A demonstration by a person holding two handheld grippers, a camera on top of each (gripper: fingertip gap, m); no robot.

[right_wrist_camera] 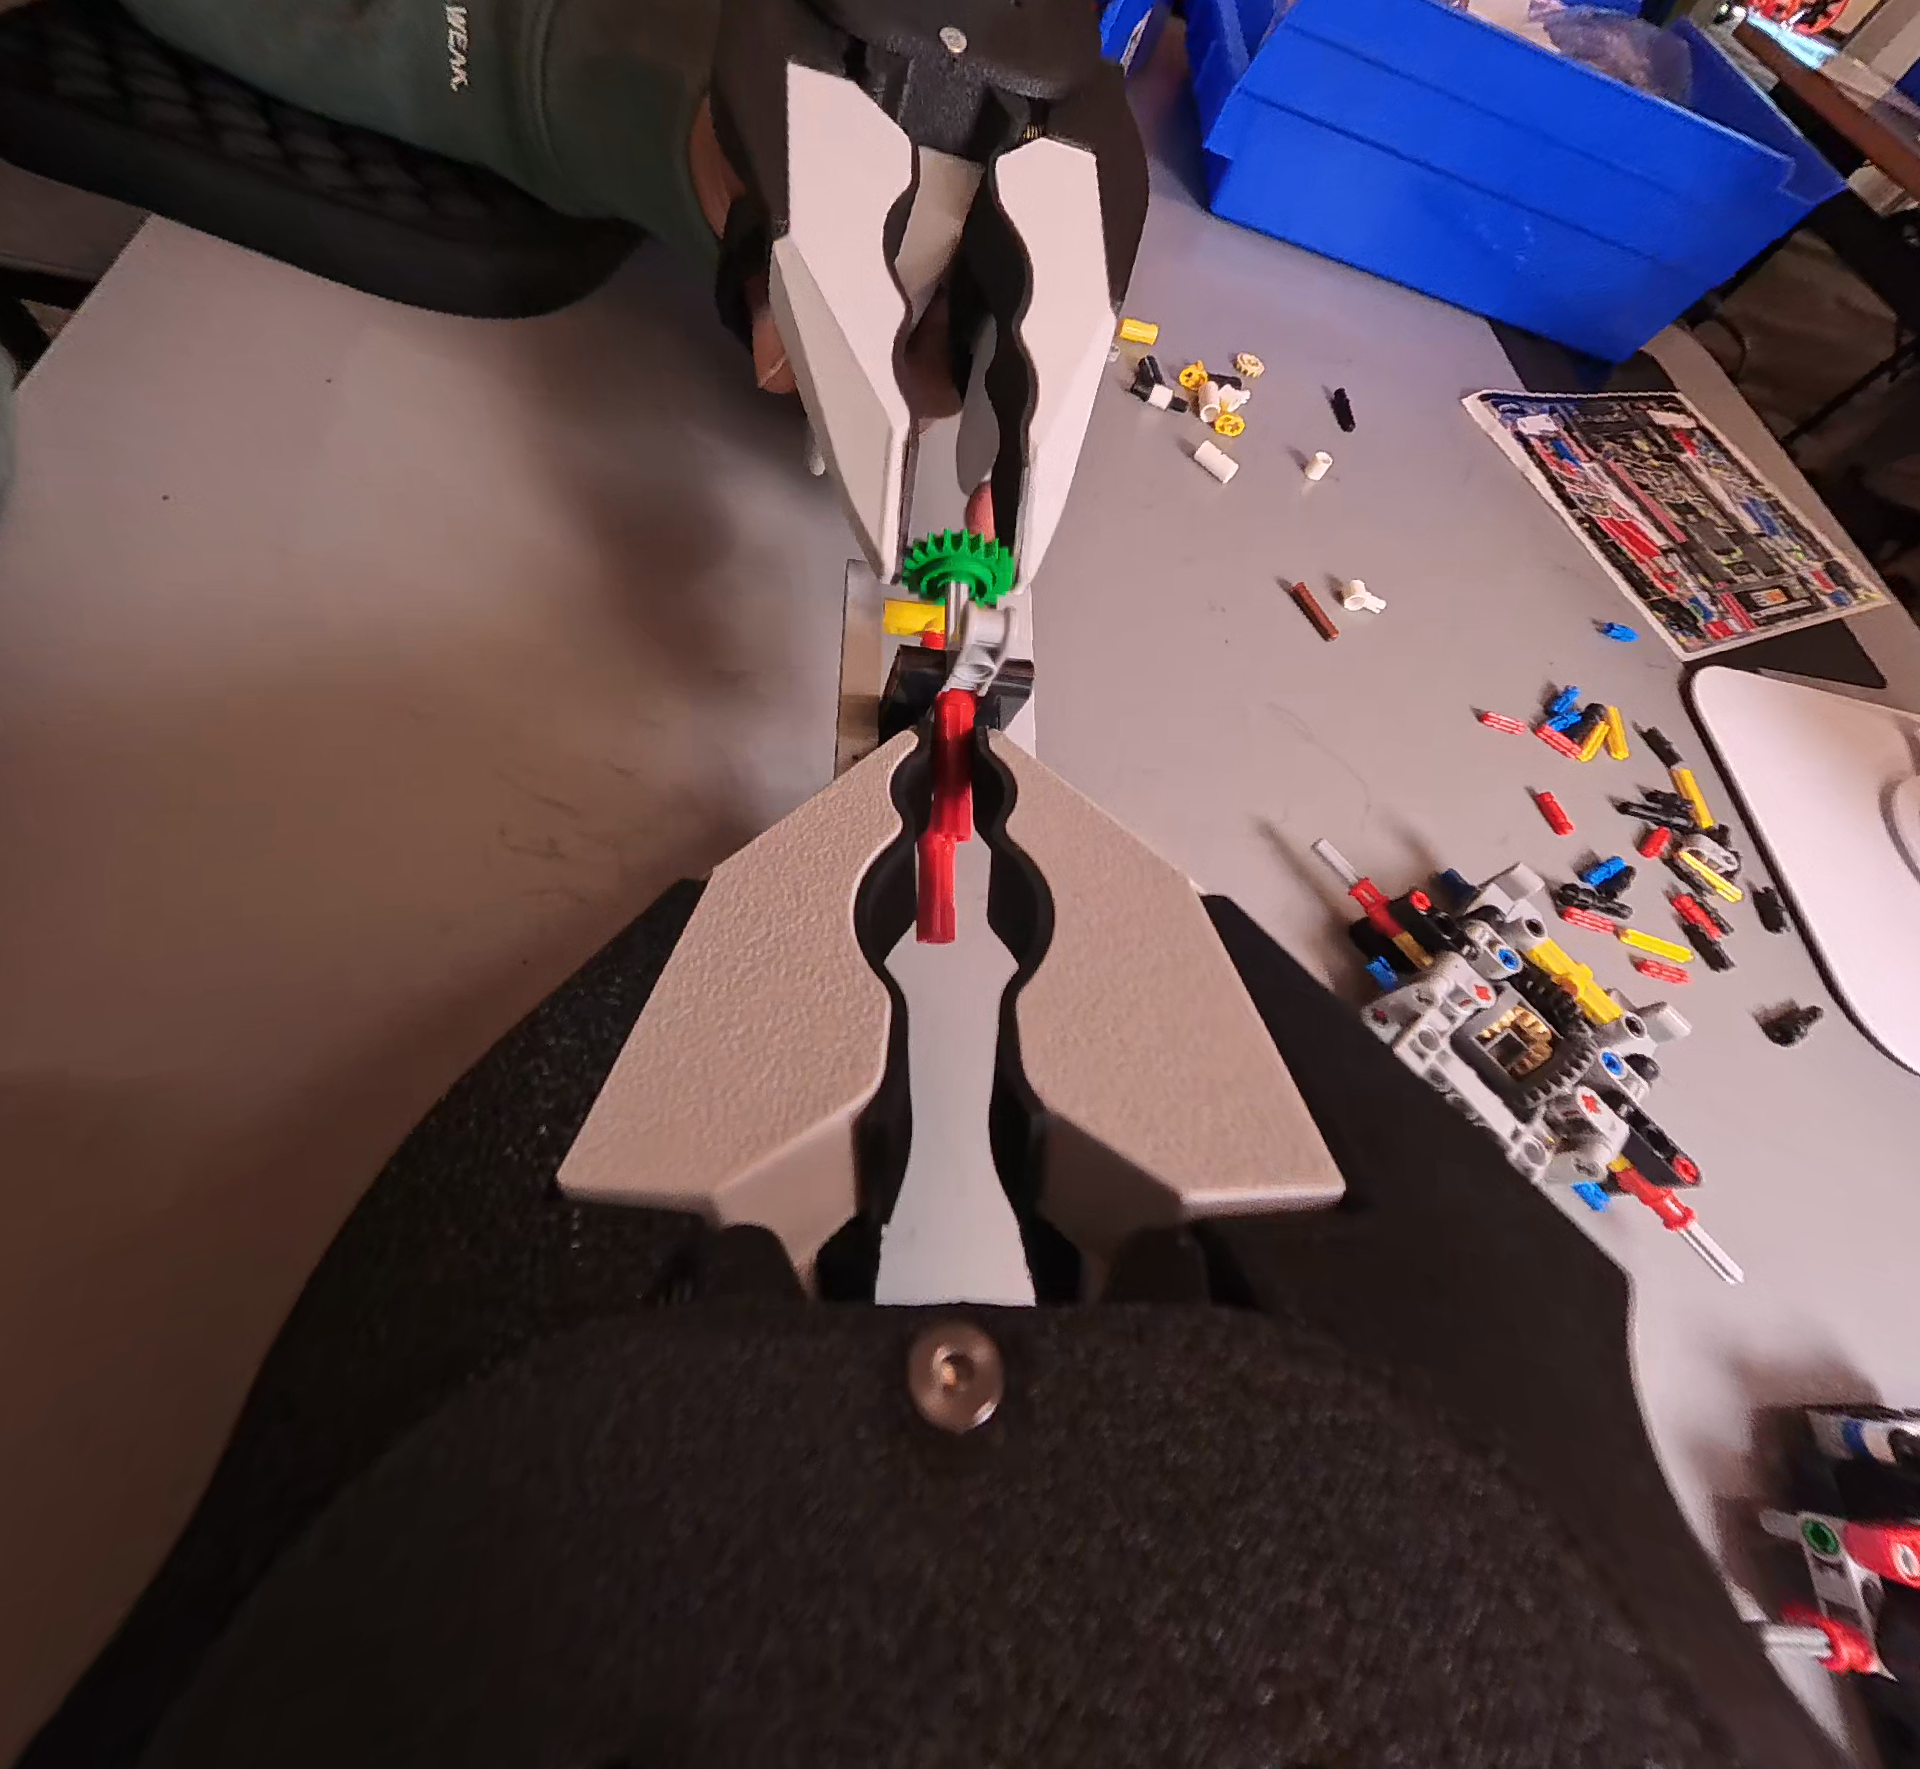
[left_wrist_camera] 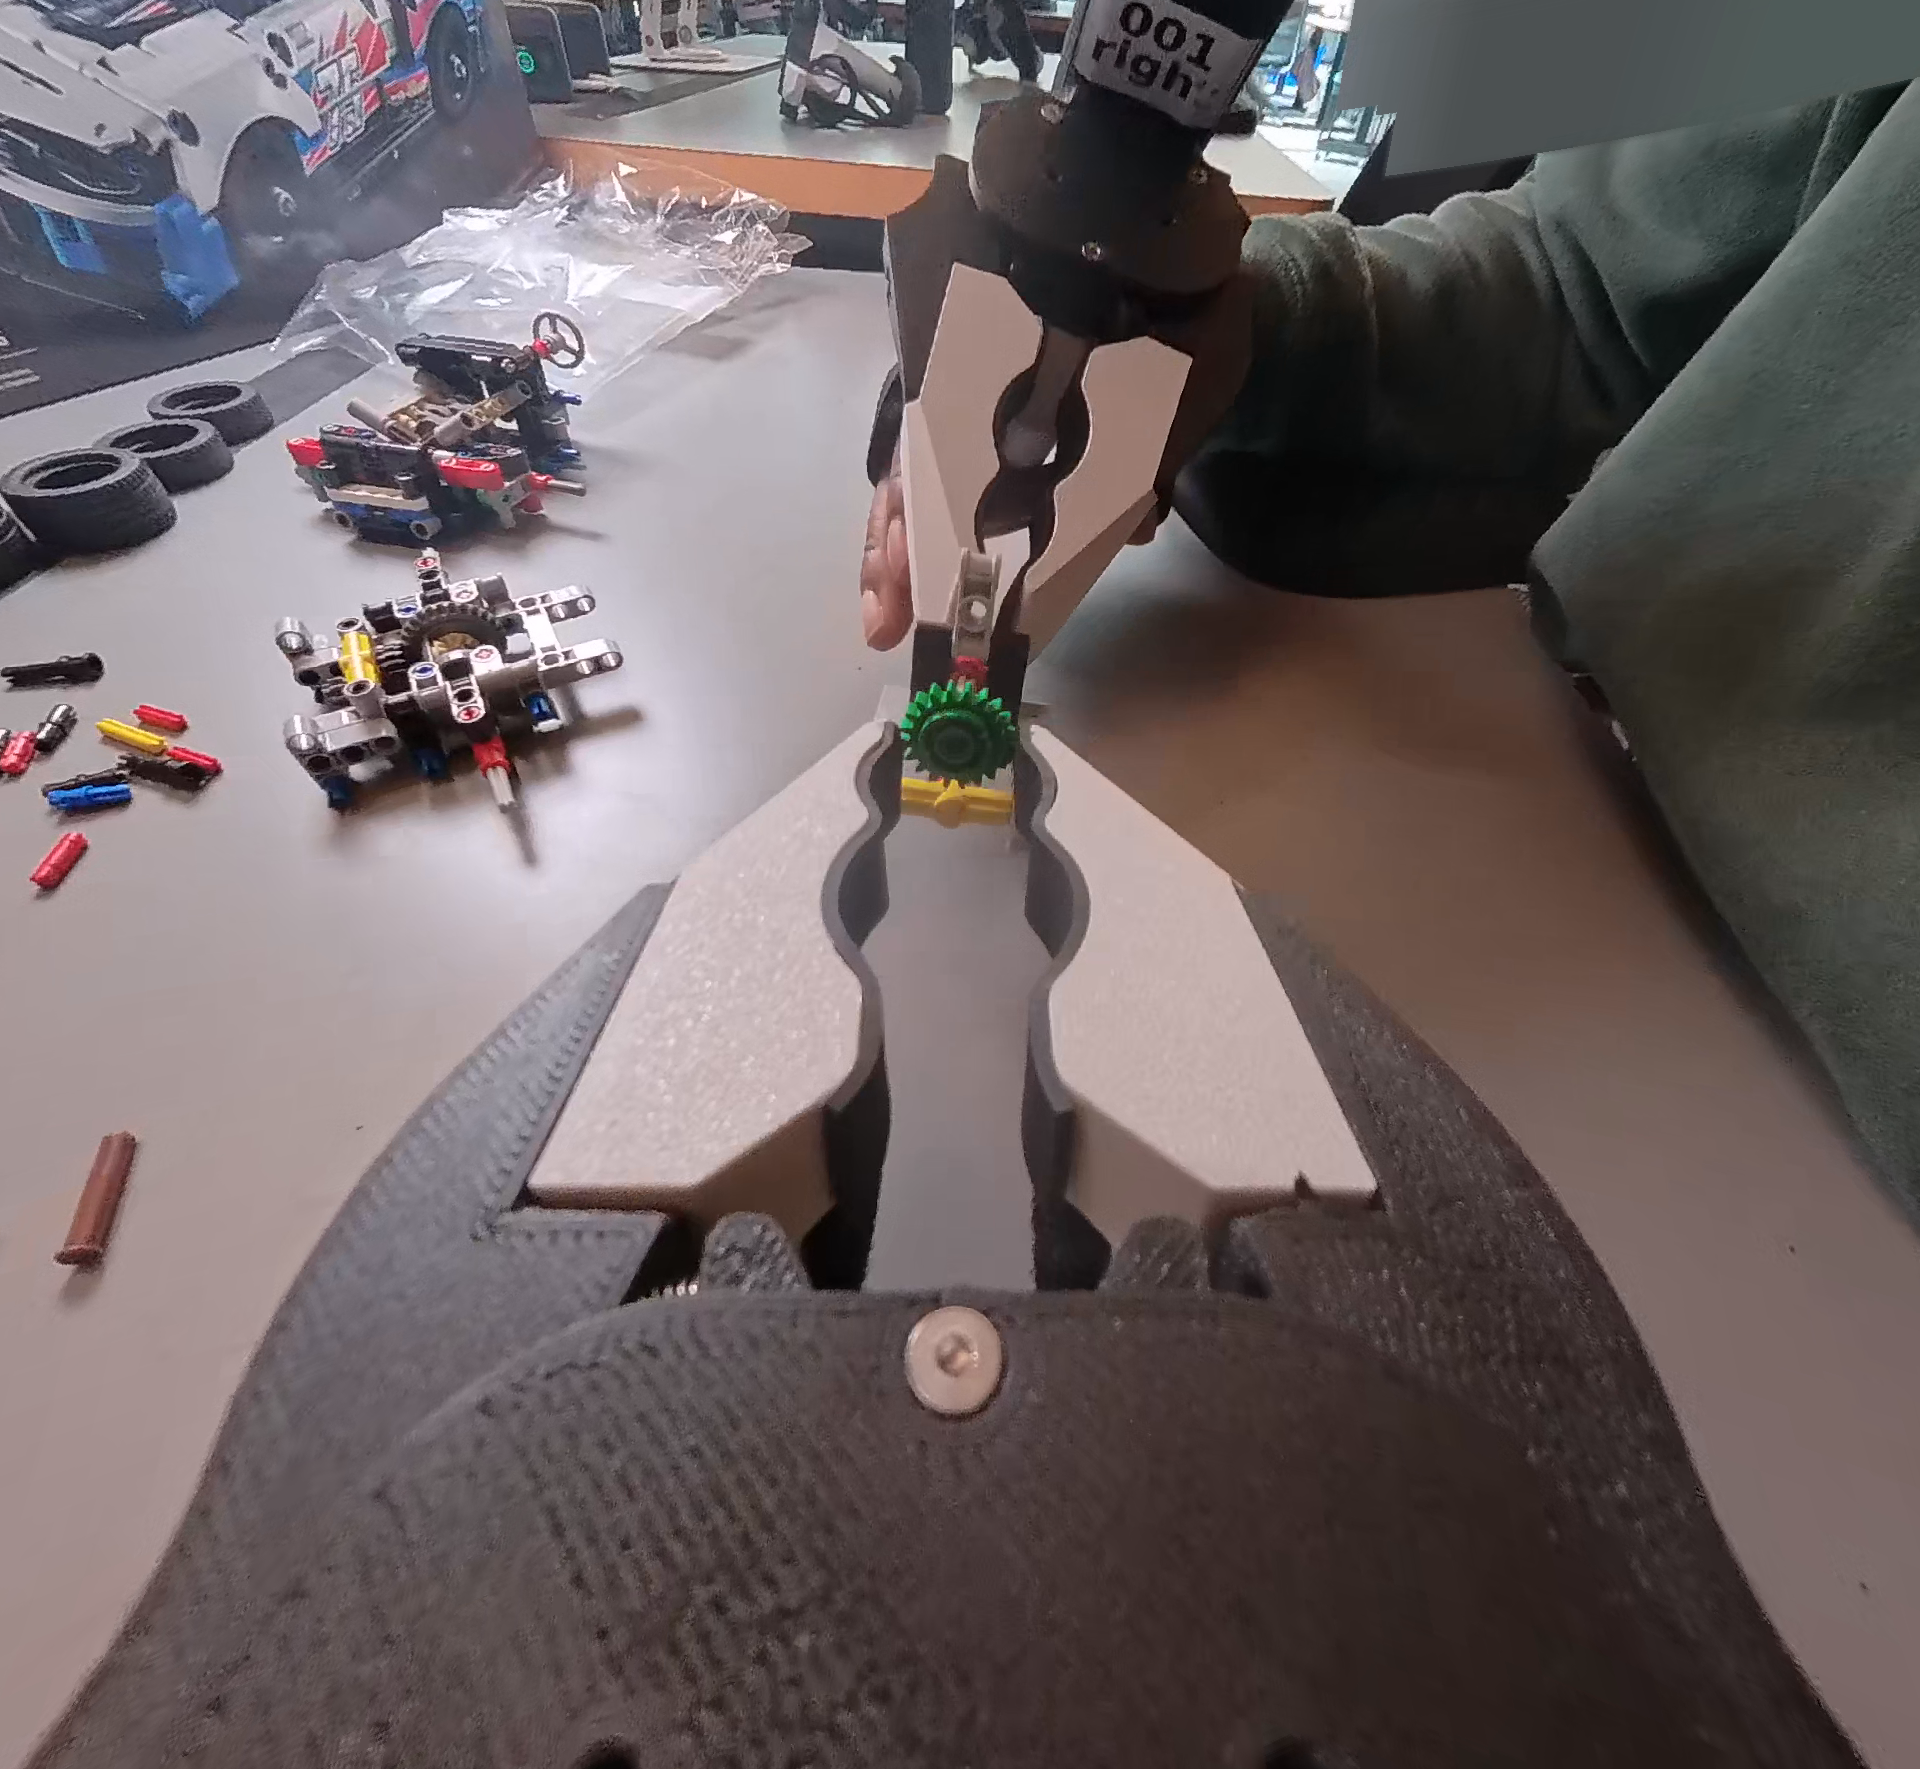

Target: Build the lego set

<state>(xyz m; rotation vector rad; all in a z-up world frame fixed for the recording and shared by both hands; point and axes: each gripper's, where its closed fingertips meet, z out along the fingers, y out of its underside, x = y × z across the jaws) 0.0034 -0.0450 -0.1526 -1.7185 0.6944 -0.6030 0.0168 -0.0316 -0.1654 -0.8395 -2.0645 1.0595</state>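
Red axle (right_wrist_camera: 943, 815) clamped in right tool (right_wrist_camera: 951, 743); loose pins (right_wrist_camera: 1621, 784) beside.

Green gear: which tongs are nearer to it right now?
Left. The left tongs close around the green gear; the right tongs pinch a red axle beyond the grey connector.

Plastic parts, printed grippers, matt tabletop

We see a glossy plastic green gear (left_wrist_camera: 943, 730) and red axle (right_wrist_camera: 945, 815); gripper fingers (left_wrist_camera: 727, 971) look grainy matt grey with ribbed black printed shells, a shiny metal screw (left_wrist_camera: 953, 1358) at the base. Table (left_wrist_camera: 312, 992) is smooth matt grey, clear crinkled plastic bag (left_wrist_camera: 582, 254) near its far edge, tyres (left_wrist_camera: 94, 483) matt rubber, sleeve (left_wrist_camera: 1662, 348) soft green cloth.
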